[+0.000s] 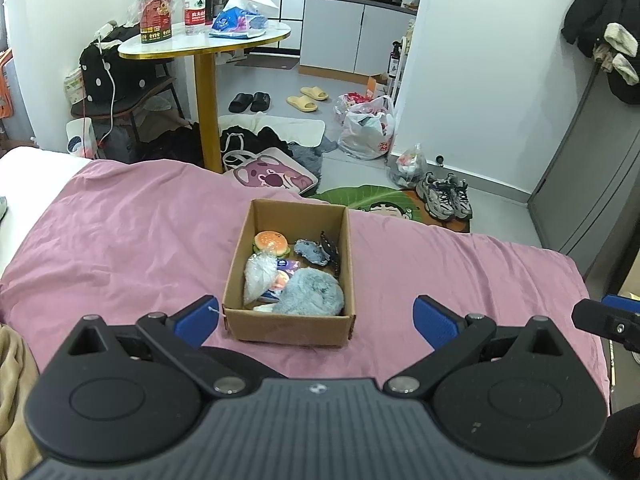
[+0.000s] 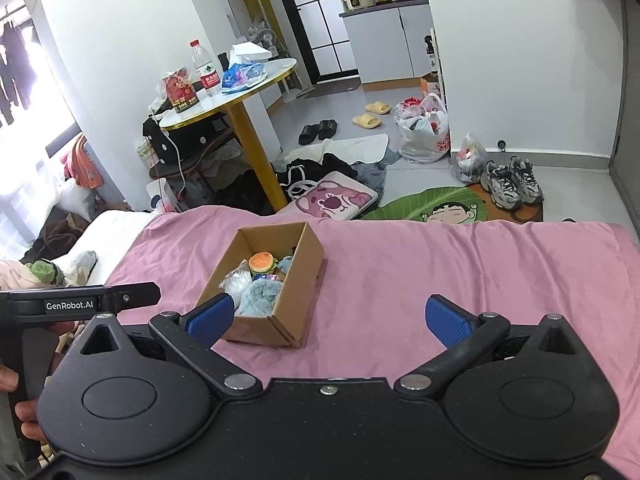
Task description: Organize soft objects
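Observation:
An open cardboard box sits on the pink bedspread. Inside lie a burger-shaped soft toy, a fluffy grey-blue plush, a small grey plush, a clear plastic bag and a dark clip. My left gripper is open just in front of the box, holding nothing. My right gripper is open too, with its left finger at the box's near corner and the box to its left.
The bed's far edge drops to a cluttered floor with a pink bear bag, a green cartoon mat, sneakers and plastic bags. A round table stands beyond. The other handheld gripper shows at the left.

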Tool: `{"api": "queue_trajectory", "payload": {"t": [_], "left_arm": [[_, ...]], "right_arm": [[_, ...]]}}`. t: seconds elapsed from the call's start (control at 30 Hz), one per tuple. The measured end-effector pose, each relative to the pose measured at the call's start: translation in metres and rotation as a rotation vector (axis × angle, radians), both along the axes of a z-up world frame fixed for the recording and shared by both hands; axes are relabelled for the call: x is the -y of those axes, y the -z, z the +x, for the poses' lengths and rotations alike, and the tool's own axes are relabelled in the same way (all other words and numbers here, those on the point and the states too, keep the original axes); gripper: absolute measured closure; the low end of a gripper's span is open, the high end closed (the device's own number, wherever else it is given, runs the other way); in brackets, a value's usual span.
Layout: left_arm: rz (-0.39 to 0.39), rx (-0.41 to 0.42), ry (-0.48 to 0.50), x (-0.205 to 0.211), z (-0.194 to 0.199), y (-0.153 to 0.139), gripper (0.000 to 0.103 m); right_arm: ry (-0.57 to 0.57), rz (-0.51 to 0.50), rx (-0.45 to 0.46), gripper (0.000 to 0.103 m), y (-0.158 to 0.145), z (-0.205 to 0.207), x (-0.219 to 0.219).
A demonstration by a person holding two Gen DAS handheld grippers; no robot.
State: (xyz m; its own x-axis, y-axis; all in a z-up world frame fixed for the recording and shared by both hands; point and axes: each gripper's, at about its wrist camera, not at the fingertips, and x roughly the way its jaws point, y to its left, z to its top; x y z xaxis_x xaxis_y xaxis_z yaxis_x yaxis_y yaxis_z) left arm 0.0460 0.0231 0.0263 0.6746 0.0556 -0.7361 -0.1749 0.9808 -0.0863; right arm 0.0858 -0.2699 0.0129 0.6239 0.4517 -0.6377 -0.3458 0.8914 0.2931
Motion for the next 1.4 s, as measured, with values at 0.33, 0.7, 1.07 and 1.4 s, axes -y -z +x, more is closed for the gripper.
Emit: {"api": "queue_trajectory", "payload": {"t": [0.33, 0.7, 1.07, 1.4], "left_arm": [[0.011, 0.025, 0.029, 0.015, -0.022, -0.010, 0.001], [0.035, 0.040, 0.048, 0.022, -0.041, -0.017, 0.001], [0.047, 0.053, 0.053, 0.025, -0.051, -0.020, 0.001], [0.048, 0.060, 0.050, 0.024, -0.055, -0.022, 0.001]], "right_arm": [[-0.049, -0.031, 0.025, 0.000, -0.010, -0.027, 0.007], [-0.071, 0.015, 0.052, 0.000, -0.017, -0.047, 0.007], [-0.055, 0.011, 0.060, 0.000, -0.018, -0.054, 0.008], [-0.048, 0.018, 0.058, 0.000, -0.018, -0.054, 0.009]]}}
